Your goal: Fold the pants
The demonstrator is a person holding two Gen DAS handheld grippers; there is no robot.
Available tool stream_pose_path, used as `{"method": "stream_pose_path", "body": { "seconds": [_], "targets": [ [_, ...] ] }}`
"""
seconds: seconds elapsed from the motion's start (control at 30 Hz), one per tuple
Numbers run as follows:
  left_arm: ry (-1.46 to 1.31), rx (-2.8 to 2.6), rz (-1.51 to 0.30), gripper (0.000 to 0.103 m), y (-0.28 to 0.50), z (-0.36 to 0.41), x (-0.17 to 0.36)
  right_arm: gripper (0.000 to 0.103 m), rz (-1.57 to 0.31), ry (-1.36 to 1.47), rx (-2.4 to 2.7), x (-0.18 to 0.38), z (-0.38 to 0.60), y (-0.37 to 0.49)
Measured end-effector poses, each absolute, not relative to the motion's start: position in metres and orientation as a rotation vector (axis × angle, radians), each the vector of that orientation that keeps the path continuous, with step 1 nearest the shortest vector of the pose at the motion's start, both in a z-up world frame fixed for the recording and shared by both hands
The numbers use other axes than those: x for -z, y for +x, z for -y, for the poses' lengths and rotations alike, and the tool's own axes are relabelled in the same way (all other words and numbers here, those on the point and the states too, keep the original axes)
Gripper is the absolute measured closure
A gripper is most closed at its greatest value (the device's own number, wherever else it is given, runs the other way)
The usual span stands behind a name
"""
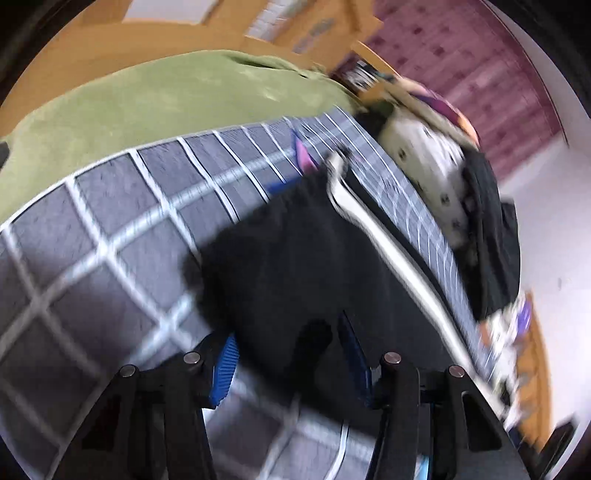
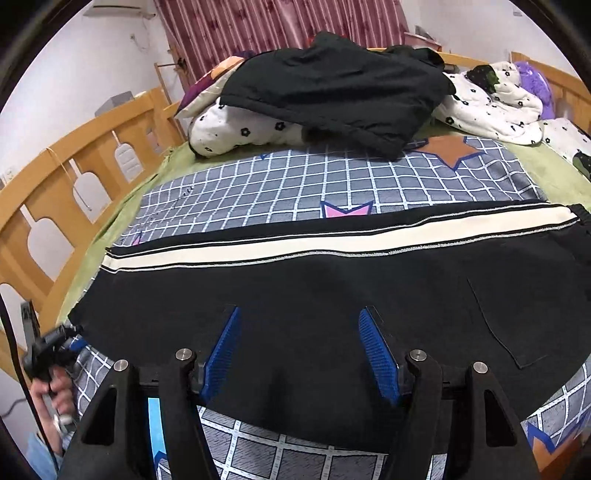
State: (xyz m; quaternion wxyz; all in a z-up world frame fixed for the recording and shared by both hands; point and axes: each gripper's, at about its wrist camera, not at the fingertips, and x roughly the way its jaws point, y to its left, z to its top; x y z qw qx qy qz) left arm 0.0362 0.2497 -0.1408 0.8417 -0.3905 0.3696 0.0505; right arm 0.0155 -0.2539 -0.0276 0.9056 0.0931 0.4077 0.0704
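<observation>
Black pants [image 2: 314, 295] with a cream side stripe [image 2: 332, 245] lie flat across the checked bed sheet [image 2: 295, 184]. My right gripper [image 2: 299, 350] hovers open over the pants' near edge, with nothing between its blue pads [image 2: 376, 354]. In the blurred left wrist view, the pants [image 1: 306, 251] stretch away with the stripe [image 1: 399, 258] on the right. My left gripper [image 1: 291, 362] is open at the pants' cuff end, its blue pads [image 1: 225, 369] either side of the dark cloth edge. The left gripper also shows at the far left of the right wrist view [image 2: 59, 343], beside the cuff.
A pile of black clothes [image 2: 332, 92] and white flowered quilts [image 2: 491, 103] sits at the bed's far end. A wooden bed rail [image 2: 55, 192] runs along the left. A green blanket [image 1: 147, 103] lies under the sheet. Curtains [image 2: 277, 26] hang behind.
</observation>
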Motion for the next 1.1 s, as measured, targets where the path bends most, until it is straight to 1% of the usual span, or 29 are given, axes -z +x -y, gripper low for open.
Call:
{"method": "stream_pose_path", "body": {
  "seconds": [0.03,0.07,0.1,0.23,0.27,0.33,0.4,0.43,0.53,0.67,0.8,0.87,0.93,1.03,1.1],
  "targets": [
    [-0.848,-0.117,-0.777,0.060,0.040,-0.254,0.143,0.037,-0.850,0.202,-0.147,0.028,0.255,0.017],
    [-0.858,-0.130,-0.774,0.068,0.044,-0.257,0.143,0.037,-0.857,0.211,-0.153,0.028,0.256,0.018],
    [-0.853,-0.145,-0.773,0.072,0.047,-0.261,0.145,0.037,-0.859,0.216,-0.155,0.028,0.257,0.018],
    [-0.780,-0.189,-0.769,0.082,0.050,-0.262,0.136,0.037,-0.860,0.211,-0.134,0.022,0.263,0.012],
    [-0.740,-0.205,-0.766,0.084,0.050,-0.258,0.128,0.037,-0.860,0.209,-0.130,0.021,0.266,0.009],
    [-0.572,-0.277,-0.740,0.086,0.051,-0.235,0.102,0.037,-0.848,0.198,-0.127,0.017,0.272,-0.001],
    [-0.331,-0.315,-0.672,0.087,0.055,-0.192,0.068,0.037,-0.818,0.157,-0.106,0.012,0.279,-0.015],
    [-0.253,-0.299,-0.646,0.087,0.058,-0.171,0.055,0.037,-0.795,0.118,-0.088,0.010,0.282,-0.022],
    [-0.161,-0.153,-0.622,0.088,0.067,-0.104,0.022,0.037,-0.746,0.005,-0.011,0.007,0.295,-0.041],
    [-0.054,0.021,-0.596,0.088,0.062,-0.001,-0.001,0.037,-0.717,0.029,0.038,0.005,0.331,-0.062],
    [0.087,0.215,-0.602,0.088,0.040,0.115,0.011,0.037,-0.679,0.123,0.124,0.004,0.380,-0.080],
    [0.150,0.306,-0.619,0.088,0.028,0.167,0.027,0.037,-0.649,0.156,0.173,0.002,0.402,-0.087],
    [0.153,0.435,-0.667,0.088,0.013,0.216,0.049,0.037,-0.597,0.177,0.221,-0.001,0.422,-0.098],
    [0.159,0.526,-0.776,0.088,-0.004,0.273,0.084,0.037,-0.568,0.222,0.238,0.000,0.444,-0.107],
    [0.228,0.469,-0.769,0.088,-0.014,0.295,0.100,0.037,-0.585,0.263,0.237,0.006,0.456,-0.108]
  ]
}}
